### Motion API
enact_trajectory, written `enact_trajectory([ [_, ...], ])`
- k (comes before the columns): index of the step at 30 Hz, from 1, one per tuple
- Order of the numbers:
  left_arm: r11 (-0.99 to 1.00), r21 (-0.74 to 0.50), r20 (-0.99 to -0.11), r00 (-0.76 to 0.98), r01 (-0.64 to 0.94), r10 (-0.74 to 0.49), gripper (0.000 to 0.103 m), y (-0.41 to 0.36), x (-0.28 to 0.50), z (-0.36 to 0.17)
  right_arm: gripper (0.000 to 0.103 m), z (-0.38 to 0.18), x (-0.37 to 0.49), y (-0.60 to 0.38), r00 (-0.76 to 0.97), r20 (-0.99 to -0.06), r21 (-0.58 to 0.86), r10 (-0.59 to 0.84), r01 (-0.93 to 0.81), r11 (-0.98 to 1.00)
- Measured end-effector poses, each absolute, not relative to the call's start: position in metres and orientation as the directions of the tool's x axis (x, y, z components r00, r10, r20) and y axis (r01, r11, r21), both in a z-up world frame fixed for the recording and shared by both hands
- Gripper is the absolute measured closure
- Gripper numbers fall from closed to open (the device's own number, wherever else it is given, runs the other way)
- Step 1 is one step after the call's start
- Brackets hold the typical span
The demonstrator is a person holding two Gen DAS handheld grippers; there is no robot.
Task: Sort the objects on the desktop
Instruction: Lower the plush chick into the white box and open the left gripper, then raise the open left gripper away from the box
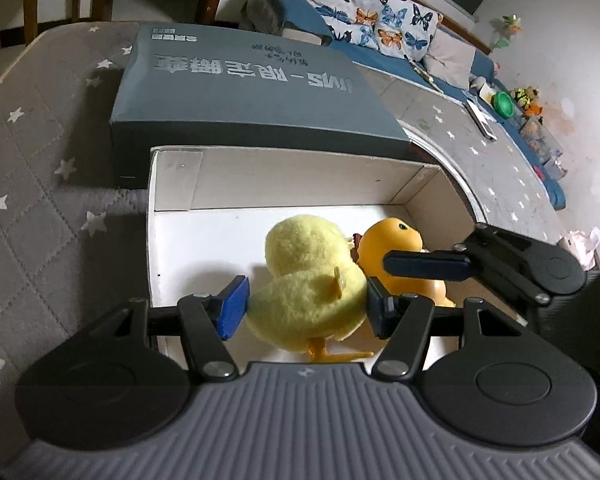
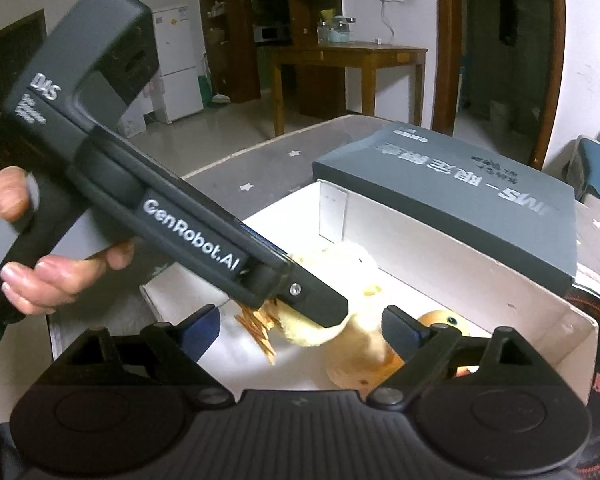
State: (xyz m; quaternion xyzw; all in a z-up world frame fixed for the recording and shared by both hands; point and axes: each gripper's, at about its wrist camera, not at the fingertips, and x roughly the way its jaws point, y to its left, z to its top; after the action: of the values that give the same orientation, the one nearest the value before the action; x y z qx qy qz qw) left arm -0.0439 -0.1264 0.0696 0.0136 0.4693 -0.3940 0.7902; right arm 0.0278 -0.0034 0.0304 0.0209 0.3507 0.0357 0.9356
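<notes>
1. The plush chick (image 1: 312, 280) is clamped between the pads of the left gripper (image 1: 306, 308), low inside the white box (image 1: 284, 176), near its front wall.
2. The right gripper (image 2: 300, 330) is held wide, empty, above the orange duck (image 1: 396, 252) at the box's right wall.
3. Risk: the grippers are crowded; a collision may be caused during release.
4. Risk: the chick's feet (image 1: 332, 354) may be snagged on the wall.
</notes>
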Motion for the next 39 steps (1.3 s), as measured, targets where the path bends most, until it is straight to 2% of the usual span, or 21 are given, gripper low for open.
enact_trajectory([
  [6, 0.696, -0.318, -0.761, 0.264, 0.644, -0.592, 0.041, -0.128, -0.05, 0.067, 0.009, 0.032, 0.0, -0.021, 0.758, -0.647, 0.062, 0.082, -0.055, 0.997],
  [16, 0.706, -0.245, -0.776, 0.302, 0.664, -0.554, 0.041, -0.13, -0.065, 0.066, 0.009, 0.033, -0.035, -0.05, 0.764, -0.641, 0.069, 0.065, -0.027, 0.997],
  [19, 0.713, -0.221, -0.773, 0.326, 0.665, -0.544, 0.031, -0.129, -0.07, 0.069, 0.008, 0.033, -0.043, -0.056, 0.77, -0.635, 0.074, 0.063, -0.02, 0.997],
  [39, 0.74, -0.123, -0.755, 0.421, 0.662, -0.503, 0.03, -0.119, -0.111, 0.079, 0.003, 0.031, -0.105, -0.107, 0.807, -0.591, 0.153, -0.007, 0.12, 0.981],
])
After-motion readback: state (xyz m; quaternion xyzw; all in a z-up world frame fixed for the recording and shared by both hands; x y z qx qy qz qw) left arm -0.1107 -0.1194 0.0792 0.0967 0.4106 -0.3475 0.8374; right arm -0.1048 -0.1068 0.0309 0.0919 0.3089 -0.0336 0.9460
